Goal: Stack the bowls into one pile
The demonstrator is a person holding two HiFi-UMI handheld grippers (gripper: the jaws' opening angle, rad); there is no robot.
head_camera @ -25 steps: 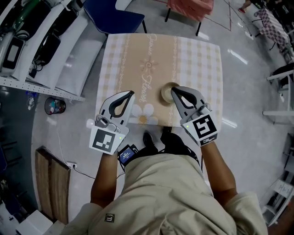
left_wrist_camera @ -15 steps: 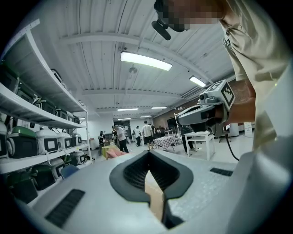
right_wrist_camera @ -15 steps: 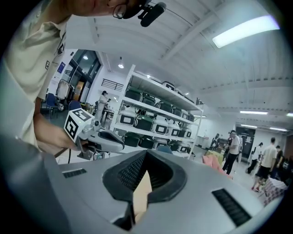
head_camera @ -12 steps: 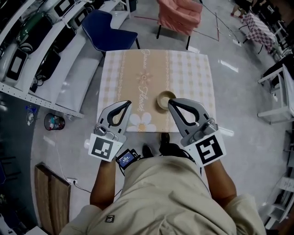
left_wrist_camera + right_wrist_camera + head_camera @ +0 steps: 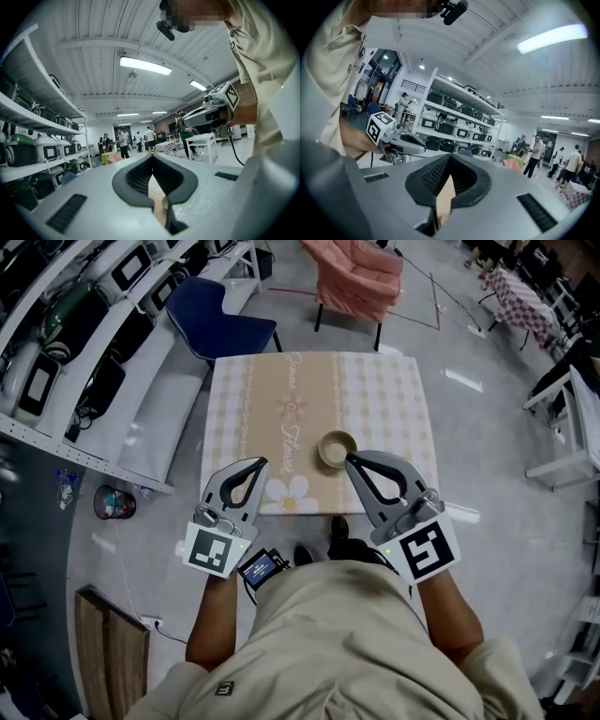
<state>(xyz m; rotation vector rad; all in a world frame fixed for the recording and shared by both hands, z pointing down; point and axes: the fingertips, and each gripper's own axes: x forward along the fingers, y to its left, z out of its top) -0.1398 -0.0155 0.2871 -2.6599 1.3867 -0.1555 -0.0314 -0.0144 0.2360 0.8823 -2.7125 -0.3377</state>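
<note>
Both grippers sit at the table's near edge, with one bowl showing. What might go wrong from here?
1. The right gripper has its tip close beside the bowl; a careless swing might knock it.
2. It and the left gripper are both shut and empty, so a regrasp needs opening first.
3. Whether more bowls are nested inside cannot be told.

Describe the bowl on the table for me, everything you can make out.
The bowl is small, round and tan, with a paler rim and a darker hollow. It stands upright, mouth up, on the beige middle band of the checked tablecloth, toward the near edge. Whether it is one bowl or several nested cannot be told. The shut right gripper has its tip right beside the bowl; contact is unclear.
</note>
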